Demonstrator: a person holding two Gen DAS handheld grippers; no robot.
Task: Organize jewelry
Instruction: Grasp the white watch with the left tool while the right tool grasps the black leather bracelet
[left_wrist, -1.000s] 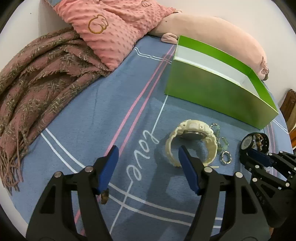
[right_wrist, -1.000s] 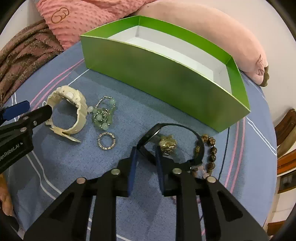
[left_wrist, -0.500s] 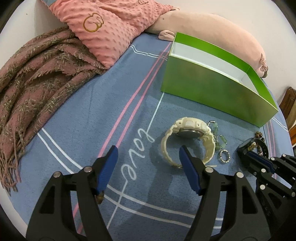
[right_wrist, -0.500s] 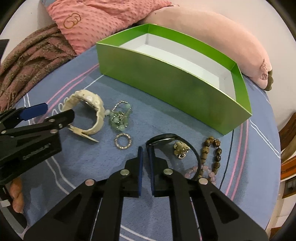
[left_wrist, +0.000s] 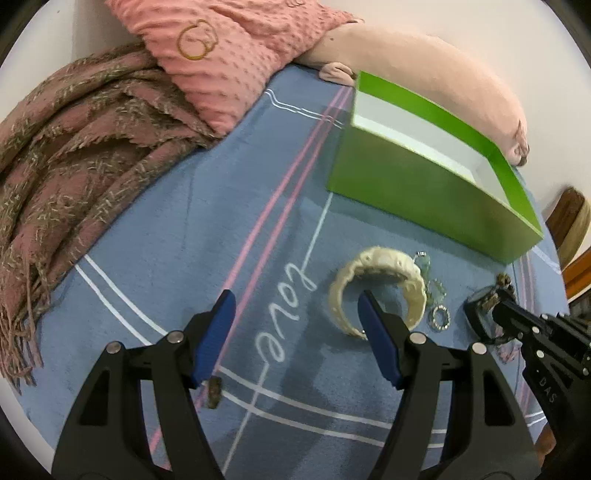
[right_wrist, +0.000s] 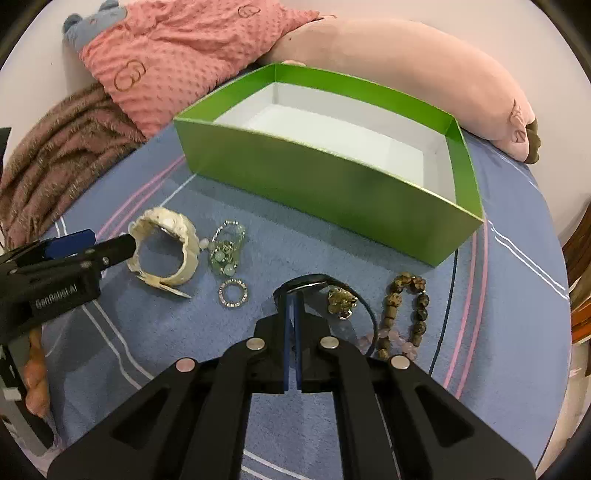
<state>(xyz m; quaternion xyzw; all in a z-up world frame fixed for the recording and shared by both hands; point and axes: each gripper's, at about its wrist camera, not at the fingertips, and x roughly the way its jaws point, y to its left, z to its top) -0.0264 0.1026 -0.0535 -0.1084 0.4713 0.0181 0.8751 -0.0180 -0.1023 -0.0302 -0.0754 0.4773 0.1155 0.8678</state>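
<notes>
My right gripper (right_wrist: 294, 301) is shut on the band of a black watch (right_wrist: 317, 280), which also shows in the left wrist view as the black watch (left_wrist: 476, 314). A gold ornament (right_wrist: 341, 299) lies inside its loop. My left gripper (left_wrist: 295, 301) stands open with nothing between its pads, and its right fingertip overlaps the loop of the cream watch (left_wrist: 388, 258). On the blue bedspread near the cream watch (right_wrist: 184, 236) lie a green bead bracelet (right_wrist: 225, 251) and a small silver ring (right_wrist: 232, 293). Behind them the green box (right_wrist: 314, 184) is open, its white inside bare.
Brown beads (right_wrist: 402, 302) and pink beads (right_wrist: 395, 338) lie right of the black watch. A pink pillow (left_wrist: 236, 55), a long plush toy (right_wrist: 406, 62) and a brown fringed scarf (left_wrist: 74, 147) border the bed's far and left sides. Wooden furniture (left_wrist: 569, 218) stands at the right.
My right gripper's jaws closed on the black watch's band and the gripper rose a little. My left gripper stayed open and hardly moved.
</notes>
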